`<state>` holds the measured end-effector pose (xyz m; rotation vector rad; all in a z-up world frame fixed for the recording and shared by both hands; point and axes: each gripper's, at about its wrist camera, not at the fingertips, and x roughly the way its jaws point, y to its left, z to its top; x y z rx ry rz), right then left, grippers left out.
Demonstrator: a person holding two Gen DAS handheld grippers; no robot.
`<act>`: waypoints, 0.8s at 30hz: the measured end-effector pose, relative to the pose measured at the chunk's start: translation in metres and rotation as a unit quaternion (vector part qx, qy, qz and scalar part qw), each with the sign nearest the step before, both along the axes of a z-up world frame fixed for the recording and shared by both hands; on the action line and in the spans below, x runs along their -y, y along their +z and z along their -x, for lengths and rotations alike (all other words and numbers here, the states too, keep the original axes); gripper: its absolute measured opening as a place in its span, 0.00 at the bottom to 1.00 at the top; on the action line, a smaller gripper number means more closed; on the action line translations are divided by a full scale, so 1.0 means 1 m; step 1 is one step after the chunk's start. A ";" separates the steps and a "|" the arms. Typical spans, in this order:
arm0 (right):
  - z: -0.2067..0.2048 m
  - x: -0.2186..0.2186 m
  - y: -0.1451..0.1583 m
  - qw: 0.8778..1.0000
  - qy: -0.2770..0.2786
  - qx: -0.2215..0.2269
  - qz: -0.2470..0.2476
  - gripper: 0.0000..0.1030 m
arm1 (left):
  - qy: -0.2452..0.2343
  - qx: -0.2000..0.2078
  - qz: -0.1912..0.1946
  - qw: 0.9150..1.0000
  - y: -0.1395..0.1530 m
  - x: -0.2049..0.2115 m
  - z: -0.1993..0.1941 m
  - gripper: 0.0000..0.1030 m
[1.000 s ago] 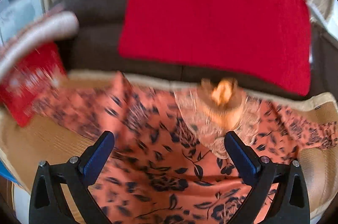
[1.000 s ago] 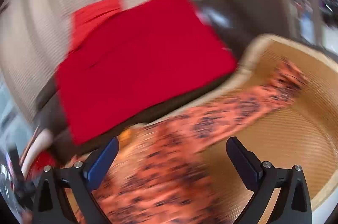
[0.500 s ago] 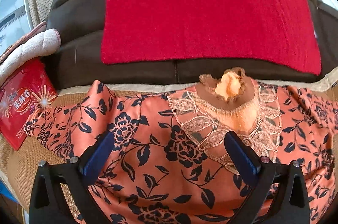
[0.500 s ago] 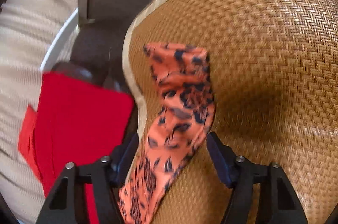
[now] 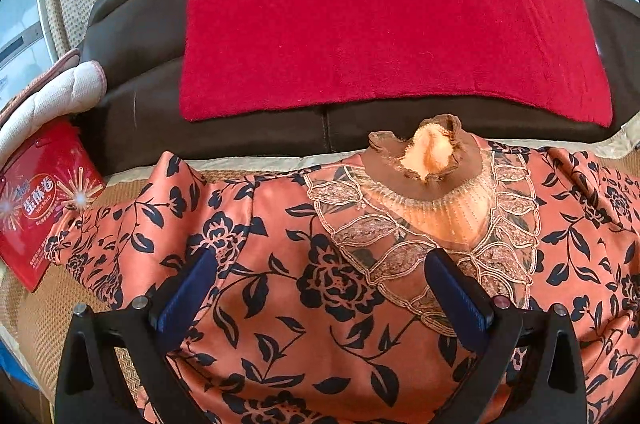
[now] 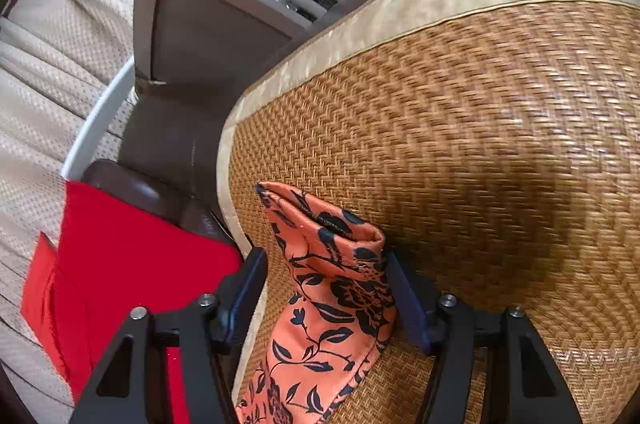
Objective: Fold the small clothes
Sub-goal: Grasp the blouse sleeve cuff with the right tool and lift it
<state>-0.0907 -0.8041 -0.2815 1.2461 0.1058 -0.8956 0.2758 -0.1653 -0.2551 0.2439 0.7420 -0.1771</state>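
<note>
An orange blouse (image 5: 312, 288) with dark flowers and a lace collar (image 5: 432, 184) lies spread flat on a woven rattan mat (image 6: 480, 144). My left gripper (image 5: 320, 276) is open and hovers over the blouse's chest, left of the collar. In the right wrist view the blouse's sleeve (image 6: 332, 284) lies between the fingers of my right gripper (image 6: 326, 272). The jaws are partly closed around the sleeve near its cuff, with a gap still showing on the left side.
A red towel (image 5: 380, 16) covers the dark sofa back (image 5: 132, 36) behind the blouse. A red snack packet (image 5: 36, 200) and a white quilted pad (image 5: 52, 96) lie at the left. A grey slatted cabinet (image 6: 224, 8) stands beyond the mat's edge.
My right gripper swung from the blouse body out to the sleeve end and narrowed around it. My left gripper steadied over the chest and stayed open.
</note>
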 end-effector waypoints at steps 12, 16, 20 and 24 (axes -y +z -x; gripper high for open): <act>-0.029 0.014 0.000 0.998 0.002 -0.063 -0.003 0.09 | 0.005 -0.007 0.006 1.000 -0.001 -0.005 -0.004 1.00; -0.029 -0.004 0.012 0.999 0.027 -0.038 0.027 0.08 | 0.012 -0.007 0.013 1.000 0.002 -0.010 -0.005 1.00; -0.047 -0.036 0.041 0.995 0.074 -0.002 0.061 0.08 | 0.021 0.006 0.024 0.999 0.012 -0.020 -0.003 1.00; -0.083 -0.085 0.079 0.985 0.140 0.020 0.095 0.08 | 0.039 0.006 0.037 0.999 0.020 -0.036 -0.007 1.00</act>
